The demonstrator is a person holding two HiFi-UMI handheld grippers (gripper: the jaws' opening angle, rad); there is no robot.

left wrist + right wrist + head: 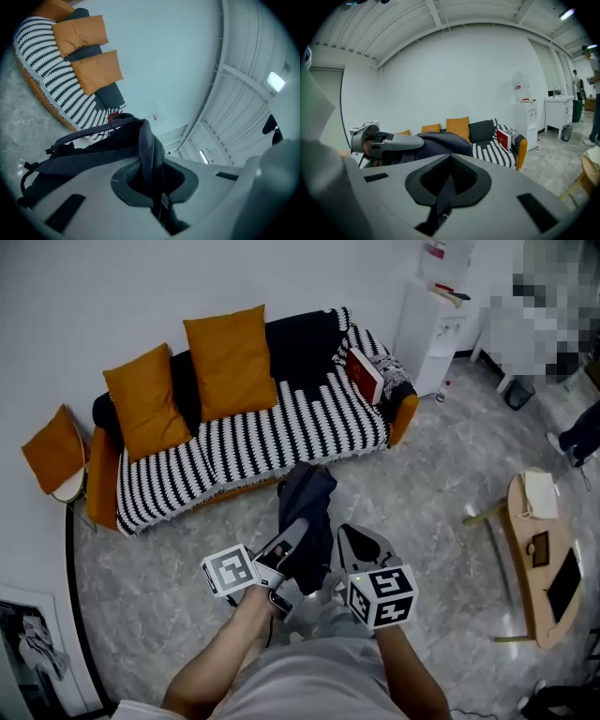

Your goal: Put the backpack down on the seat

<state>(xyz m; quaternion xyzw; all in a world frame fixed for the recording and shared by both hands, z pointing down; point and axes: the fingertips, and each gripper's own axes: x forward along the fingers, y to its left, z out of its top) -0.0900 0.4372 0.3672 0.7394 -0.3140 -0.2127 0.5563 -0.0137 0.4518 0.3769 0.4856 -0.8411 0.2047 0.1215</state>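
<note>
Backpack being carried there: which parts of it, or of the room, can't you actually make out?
- Backpack bottom: head view, hidden behind the left gripper and the right gripper.
- Backpack body: right gripper view, mostly hidden behind the left gripper.
- Red book on the sofa: print too small in every view.
- Top right corner: head view, covered by a mosaic patch.

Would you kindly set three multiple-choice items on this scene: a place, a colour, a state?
1. Where is the red book? A. on the sofa B. in a drawer C. on a shelf
2. The cushions are: A. green B. orange C. white
3. The backpack is: A. lying on the sofa B. hung on a hook C. held by both grippers
Key: 1 A, it rests on the striped cover; 2 B, all are orange; 3 C, left gripper and right gripper each clamp a strap, short of the sofa.
</note>
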